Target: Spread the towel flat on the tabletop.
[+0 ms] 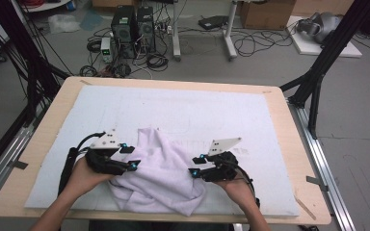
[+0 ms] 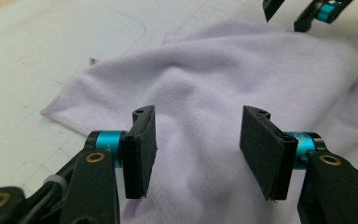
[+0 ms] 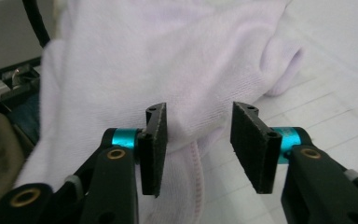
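A pale wooden table carries a white foam-like mat, faintly scored with lines. Near its front edge lies a soft lilac cloth, crumpled into rounded folds, fine-knit with a stitched hem. The left gripper sits at the cloth's left side, jaws apart with nothing between them, its flat black pads poised just over the fabric. The right gripper mirrors it at the cloth's right side, jaws likewise apart and empty. Beyond the table, grey floor holds tangled cables, two computer towers and cardboard boxes.
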A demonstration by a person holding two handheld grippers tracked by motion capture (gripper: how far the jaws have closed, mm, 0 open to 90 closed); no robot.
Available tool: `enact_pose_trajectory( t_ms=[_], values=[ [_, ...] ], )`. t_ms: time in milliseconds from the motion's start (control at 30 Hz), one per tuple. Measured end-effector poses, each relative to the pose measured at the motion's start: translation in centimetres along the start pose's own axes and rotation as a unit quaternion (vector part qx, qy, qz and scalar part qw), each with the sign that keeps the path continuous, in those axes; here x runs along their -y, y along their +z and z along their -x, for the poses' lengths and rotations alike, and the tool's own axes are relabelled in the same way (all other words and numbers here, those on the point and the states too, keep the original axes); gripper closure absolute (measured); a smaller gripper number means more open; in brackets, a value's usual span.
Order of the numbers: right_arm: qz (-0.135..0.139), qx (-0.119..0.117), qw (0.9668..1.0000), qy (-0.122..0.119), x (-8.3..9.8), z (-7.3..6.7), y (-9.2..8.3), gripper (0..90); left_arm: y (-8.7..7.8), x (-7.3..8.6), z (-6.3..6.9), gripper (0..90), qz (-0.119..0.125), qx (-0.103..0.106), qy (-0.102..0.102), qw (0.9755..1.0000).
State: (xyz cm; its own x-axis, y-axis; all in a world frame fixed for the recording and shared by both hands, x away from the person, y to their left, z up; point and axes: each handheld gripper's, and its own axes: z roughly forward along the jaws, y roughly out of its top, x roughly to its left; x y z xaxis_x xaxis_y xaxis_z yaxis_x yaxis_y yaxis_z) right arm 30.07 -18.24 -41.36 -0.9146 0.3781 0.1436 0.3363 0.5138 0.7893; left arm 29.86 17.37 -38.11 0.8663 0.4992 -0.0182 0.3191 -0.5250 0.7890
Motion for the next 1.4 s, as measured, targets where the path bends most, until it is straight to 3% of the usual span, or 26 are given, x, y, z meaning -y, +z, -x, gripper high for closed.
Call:
enact_pose_trajectory(
  t_ms=[67, 133, 267, 333, 400, 567, 733, 867, 967, 1067, 1167, 1267, 1400],
  values=[
    [-0.012, -0.004, 0.9999, 0.005, 0.3, 0.2, 1.1, 54.3, 1.2, 0.1, -0.5, 47.7, -0.015, 0.010, -0.007, 0.9998],
    [-0.034, -0.009, 0.9994, 0.007, 0.6, 0.3, 2.0, 56.1, 2.0, 0.5, -0.8, 58.9, -0.032, 0.024, -0.005, 0.9992],
    [-0.044, -0.031, 0.9985, 0.008, 1.1, 0.2, 2.8, 75.1, 2.8, 1.5, -1.0, 81.0, -0.052, 0.041, -0.006, 0.9978],
    [-0.043, -0.037, 0.9984, 0.004, 1.2, 0.3, 2.7, 82.4, 2.6, 1.9, -0.9, 85.0, -0.050, 0.038, -0.006, 0.9980],
    [-0.034, -0.039, 0.9987, 0.003, 1.1, 0.2, 2.2, 83.8, 2.1, 2.1, -0.7, 85.9, -0.045, 0.037, -0.005, 0.9983],
    [-0.008, -0.033, 0.9994, -0.010, 0.6, -0.8, 0.8, 84.4, 0.1, 2.4, 0.0, 86.5, -0.029, 0.032, -0.003, 0.9990],
    [-0.009, -0.054, 0.9980, -0.032, 0.3, -2.6, 0.6, 89.4, -2.3, 3.8, 1.3, 86.7, -0.026, 0.022, 0.003, 0.9994],
    [-0.025, -0.049, 0.9975, -0.045, 0.3, -3.1, 0.8, 81.2, -3.2, 4.6, 1.7, 86.3, -0.027, 0.022, 0.002, 0.9994],
    [0.001, -0.031, 0.9989, -0.033, -0.2, -2.2, 0.2, 77.0, -3.3, 4.0, 1.3, 81.7, -0.018, 0.016, 0.001, 0.9997],
    [0.014, -0.010, 0.9994, -0.030, -1.1, -1.2, 0.0, 72.6, -3.1, 2.9, 0.4, 73.2, 0.000, 0.011, -0.006, 0.9999],
    [0.014, -0.005, 0.9996, -0.025, -1.7, -0.2, 1.1, 68.4, -2.3, 1.8, -0.6, 68.7, 0.010, 0.004, -0.013, 0.9999],
    [-0.008, -0.005, 0.9997, -0.024, -1.9, 0.2, 2.7, 63.5, -0.5, 1.2, -1.4, 63.9, -0.008, 0.002, -0.017, 0.9998],
    [-0.025, -0.017, 0.9994, -0.017, -1.8, 0.3, 4.8, 60.8, 2.1, 1.9, -2.2, 57.8, -0.053, -0.007, -0.028, 0.9982]
  ],
)
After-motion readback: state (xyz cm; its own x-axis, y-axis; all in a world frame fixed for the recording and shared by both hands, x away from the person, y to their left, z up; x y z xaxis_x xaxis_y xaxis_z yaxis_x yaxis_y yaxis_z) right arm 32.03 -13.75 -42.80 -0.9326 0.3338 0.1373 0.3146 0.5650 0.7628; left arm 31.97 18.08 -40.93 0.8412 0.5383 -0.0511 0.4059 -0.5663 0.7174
